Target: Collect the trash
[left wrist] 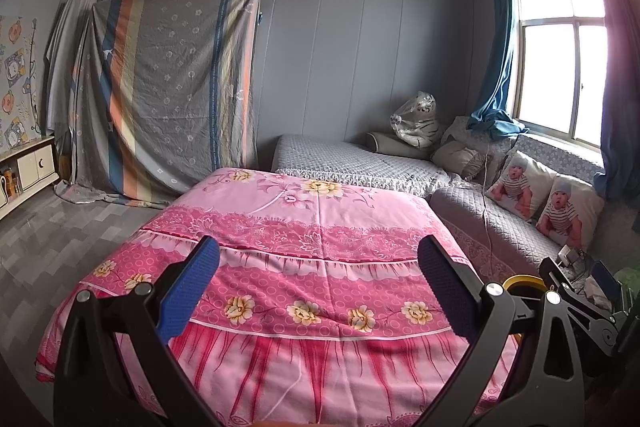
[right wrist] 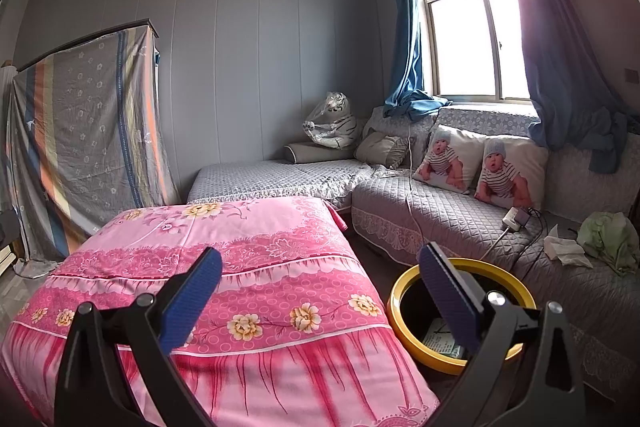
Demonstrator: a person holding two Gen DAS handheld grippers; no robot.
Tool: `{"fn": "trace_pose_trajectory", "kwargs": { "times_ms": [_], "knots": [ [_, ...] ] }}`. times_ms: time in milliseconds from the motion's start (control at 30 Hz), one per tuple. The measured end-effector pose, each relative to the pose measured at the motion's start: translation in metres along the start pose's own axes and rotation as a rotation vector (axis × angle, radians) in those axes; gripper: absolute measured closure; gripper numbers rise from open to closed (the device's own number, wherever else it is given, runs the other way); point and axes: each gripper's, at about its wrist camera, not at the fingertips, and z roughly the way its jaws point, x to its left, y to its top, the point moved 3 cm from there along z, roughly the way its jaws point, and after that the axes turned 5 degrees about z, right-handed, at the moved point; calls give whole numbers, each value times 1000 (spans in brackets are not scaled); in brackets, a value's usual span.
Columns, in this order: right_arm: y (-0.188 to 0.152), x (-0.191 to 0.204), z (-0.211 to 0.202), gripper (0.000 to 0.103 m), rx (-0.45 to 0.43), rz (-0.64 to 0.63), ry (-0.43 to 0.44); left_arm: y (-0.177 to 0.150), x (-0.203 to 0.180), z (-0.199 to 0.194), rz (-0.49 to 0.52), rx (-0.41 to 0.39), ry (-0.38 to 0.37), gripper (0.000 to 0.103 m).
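A round bin with a yellow rim (right wrist: 404,323) stands on the floor between the pink-covered table (right wrist: 224,267) and the grey sofa (right wrist: 460,223); some paper lies inside it. Crumpled white tissue (right wrist: 564,247) and a crumpled green bag (right wrist: 612,239) lie on the sofa seat at the right. My right gripper (right wrist: 320,287) is open and empty, above the table's near right corner, its right finger over the bin. My left gripper (left wrist: 320,283) is open and empty above the pink table (left wrist: 304,239). The bin's rim (left wrist: 524,283) and the right gripper (left wrist: 592,307) show at the right of the left wrist view.
A charger with cables (right wrist: 516,219) lies on the sofa beside two baby-print pillows (right wrist: 480,167). A bagged plush tiger (right wrist: 332,127) sits in the sofa corner. A sheet-draped wardrobe (left wrist: 168,87) stands at the left wall, a low cabinet (left wrist: 28,163) beside it.
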Motion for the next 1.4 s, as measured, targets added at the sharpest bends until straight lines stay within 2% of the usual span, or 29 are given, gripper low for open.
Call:
{"fn": "trace_pose_trajectory", "kwargs": {
  "times_ms": [1400],
  "knots": [
    [-4, -3, 7, 8, 36, 6, -14, -4, -4, 9, -10, 25, -30, 8]
  ]
}}
